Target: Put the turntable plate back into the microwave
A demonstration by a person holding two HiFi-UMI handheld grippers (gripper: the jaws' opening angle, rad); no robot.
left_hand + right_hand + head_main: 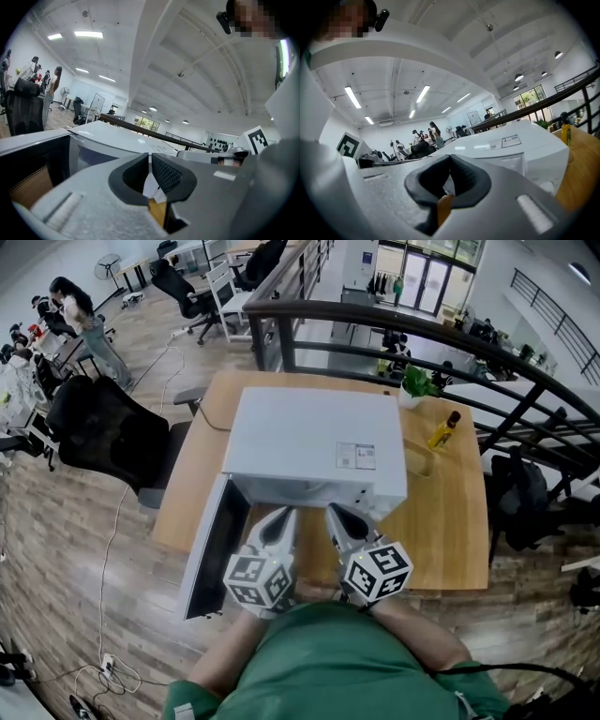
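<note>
Hovering near the open microwave (314,451), left gripper (284,515) and right gripper (337,513) both have jaws pressed together, empty; the turntable plate (419,462) looks to be on the tabletop (450,521) just right of it.

microwave (314,451) on table (450,521) | door (214,545) left | bottle (444,429) right | plant (417,382) behind

Bright, even light; fisheye-warped edges.

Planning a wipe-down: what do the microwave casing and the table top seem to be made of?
Microwave: likely white painted sheet metal, smooth and slightly glossy, with bright glints on its top. Table: light wood or wood-look laminate, even tan with a low sheen; I cannot tell which.
</note>
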